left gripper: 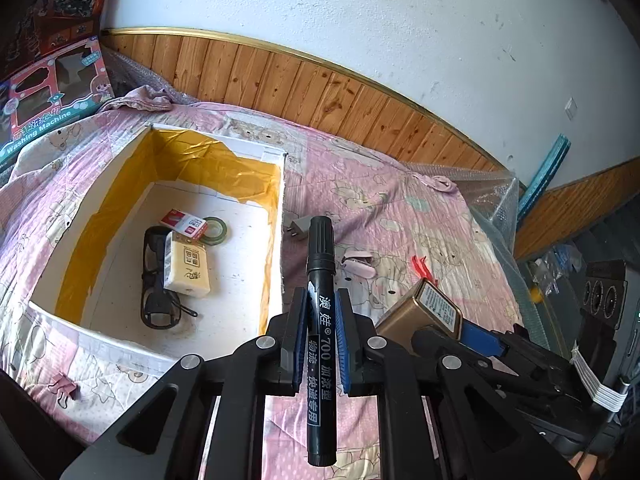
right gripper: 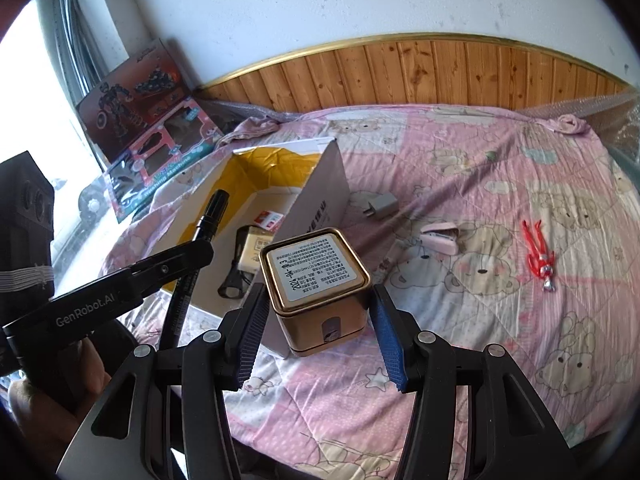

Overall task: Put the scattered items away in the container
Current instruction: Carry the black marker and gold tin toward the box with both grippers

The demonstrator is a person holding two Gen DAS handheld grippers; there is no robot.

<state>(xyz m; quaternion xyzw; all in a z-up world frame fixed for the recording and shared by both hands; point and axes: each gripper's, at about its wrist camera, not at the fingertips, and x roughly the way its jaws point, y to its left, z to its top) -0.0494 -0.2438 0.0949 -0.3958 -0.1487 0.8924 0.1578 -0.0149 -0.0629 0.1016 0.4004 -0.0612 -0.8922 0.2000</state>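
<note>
My left gripper (left gripper: 321,300) is shut on a black marker (left gripper: 320,248), cap pointing forward, just right of the white box with yellow lining (left gripper: 276,264). Inside the box lie black glasses (left gripper: 154,280), a tissue pack (left gripper: 188,268), a small red-and-white box (left gripper: 183,222) and a tape roll (left gripper: 216,231). My right gripper (right gripper: 320,304) is shut on a gold tin (right gripper: 316,276), held above the bed with its labelled base toward the camera. On the pink bedsheet lie a grey charger plug (right gripper: 382,204), a pink stapler (right gripper: 440,236) and a red figure (right gripper: 538,254).
Toy boxes (right gripper: 160,152) stand at the bed's far left by the window. A wood-panelled wall (right gripper: 440,72) runs behind the bed. Bubble wrap (left gripper: 492,196) covers the right corner. A pink clip (left gripper: 64,386) lies on the sheet in front of the box.
</note>
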